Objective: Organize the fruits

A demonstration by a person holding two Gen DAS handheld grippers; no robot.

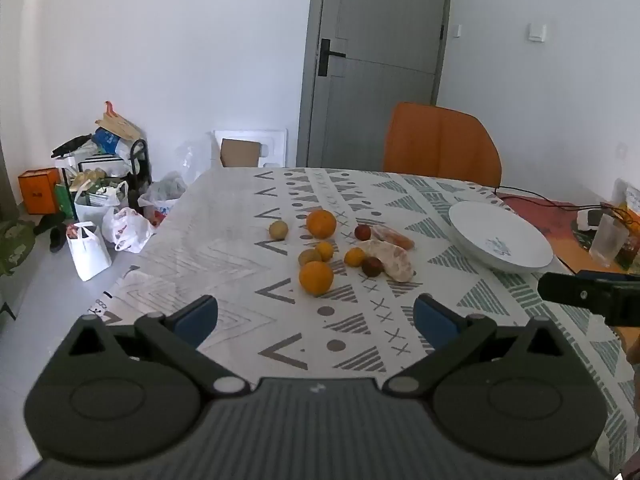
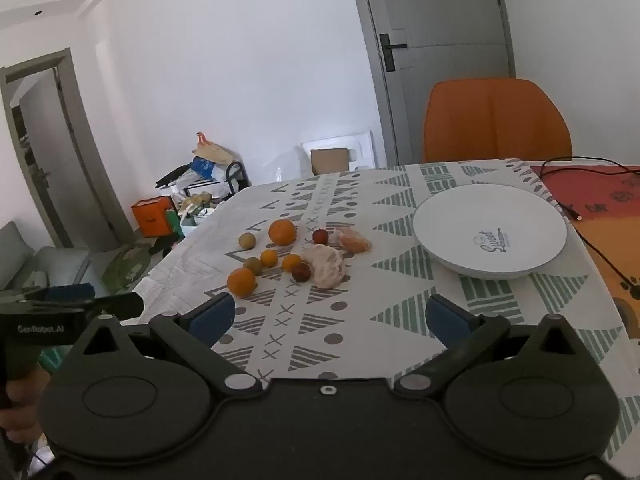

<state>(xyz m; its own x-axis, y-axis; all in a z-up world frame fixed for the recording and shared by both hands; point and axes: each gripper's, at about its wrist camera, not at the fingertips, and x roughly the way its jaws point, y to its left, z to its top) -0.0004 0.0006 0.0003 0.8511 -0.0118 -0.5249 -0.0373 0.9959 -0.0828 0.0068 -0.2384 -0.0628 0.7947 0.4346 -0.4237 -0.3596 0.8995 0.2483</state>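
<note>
Several fruits lie in a loose cluster on the patterned tablecloth (image 1: 224,240): a large orange (image 1: 321,223) at the back, another orange (image 1: 316,277) nearest me, small tangerines (image 1: 355,257), brownish-green round fruits (image 1: 278,230), dark red plums (image 1: 372,267) and peeled pale citrus pieces (image 1: 394,264). A white plate (image 1: 500,242) sits empty to the right of the cluster (image 2: 490,230). My left gripper (image 1: 316,316) stands open, short of the fruits, with nothing between its fingers. My right gripper (image 2: 330,318) is open too, hovering before the cluster (image 2: 282,256).
An orange chair (image 1: 440,142) stands behind the table. A black cable (image 2: 592,216) runs over the red mat at the right. Bags and boxes (image 1: 100,208) crowd the floor to the left. The grey door (image 1: 380,40) is closed.
</note>
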